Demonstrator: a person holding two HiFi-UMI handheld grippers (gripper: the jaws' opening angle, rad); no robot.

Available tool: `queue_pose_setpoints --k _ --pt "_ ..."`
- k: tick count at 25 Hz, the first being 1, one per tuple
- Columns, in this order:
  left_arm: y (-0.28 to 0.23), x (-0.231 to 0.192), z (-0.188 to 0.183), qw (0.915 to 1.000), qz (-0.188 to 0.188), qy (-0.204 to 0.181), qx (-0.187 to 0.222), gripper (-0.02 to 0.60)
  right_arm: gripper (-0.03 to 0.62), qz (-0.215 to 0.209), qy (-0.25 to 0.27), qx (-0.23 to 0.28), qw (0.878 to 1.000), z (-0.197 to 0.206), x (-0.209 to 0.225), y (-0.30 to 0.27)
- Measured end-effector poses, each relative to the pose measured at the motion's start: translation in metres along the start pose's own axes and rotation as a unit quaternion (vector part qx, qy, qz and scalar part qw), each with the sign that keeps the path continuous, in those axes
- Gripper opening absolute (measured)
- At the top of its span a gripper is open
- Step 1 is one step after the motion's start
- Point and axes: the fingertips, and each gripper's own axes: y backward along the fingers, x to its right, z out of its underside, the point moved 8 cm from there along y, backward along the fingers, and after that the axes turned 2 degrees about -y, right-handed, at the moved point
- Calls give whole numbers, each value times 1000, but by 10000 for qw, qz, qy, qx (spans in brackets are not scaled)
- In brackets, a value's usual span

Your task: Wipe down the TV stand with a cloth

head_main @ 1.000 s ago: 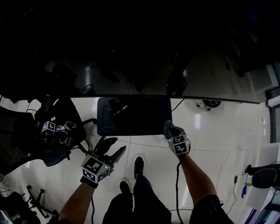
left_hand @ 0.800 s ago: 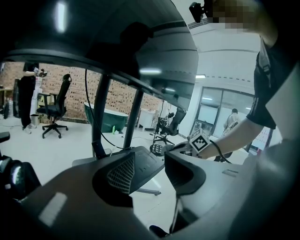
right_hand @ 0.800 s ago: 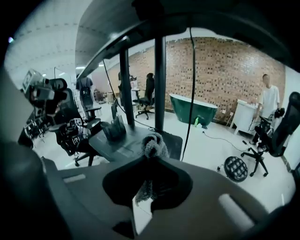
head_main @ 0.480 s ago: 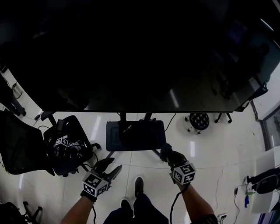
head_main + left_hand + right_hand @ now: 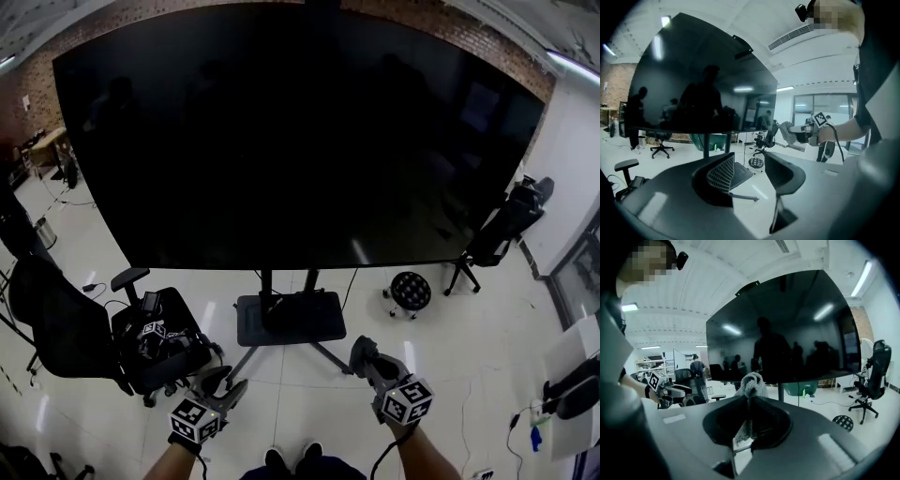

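A big black TV (image 5: 291, 131) stands on a stand with two posts and a dark base plate (image 5: 291, 319) on the glossy white floor. My right gripper (image 5: 361, 354) is held in the air in front of the base, a little to its right, shut on a grey cloth (image 5: 359, 349). In the right gripper view the cloth (image 5: 752, 383) bunches out past the closed jaws of the right gripper (image 5: 749, 398). My left gripper (image 5: 225, 389) hovers to the front left of the base. Its jaws are open and hold nothing, as the left gripper view of the left gripper (image 5: 747, 164) shows.
A black office chair (image 5: 66, 328) stands at the left with marker-cube devices (image 5: 155, 336) and cables on a seat beside it. A round stool (image 5: 410, 291) and another chair (image 5: 502, 230) stand at the right. A white table edge (image 5: 577, 356) is at the far right.
Both grippers have risen and now sit lower in the head view, which has tilted up from the stand's base to the whole TV. The right gripper still holds the cloth.
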Motion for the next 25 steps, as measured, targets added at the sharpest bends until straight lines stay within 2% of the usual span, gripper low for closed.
queue_pose_setpoints --k 4,9,17,20,25 --pt "29 25 -14 9997 -159 -17 179 221 28 -87 -189 220 9995 -6 -25 42" --pt "56 78 -10 9994 -247 -36 244 221 28 -338 -252 280 9987 2 -48 96" --pt "93 197 9 9986 -419 34 321 221 28 -826 -293 255 9958 35 -70 193" --pt "108 236 21 9988 -394 41 284 221 26 -967 -204 161 9950 53 -82 230" --pt "128 282 25 9990 -309 10 320 221 26 -975 -131 97 9951 64 -91 276"
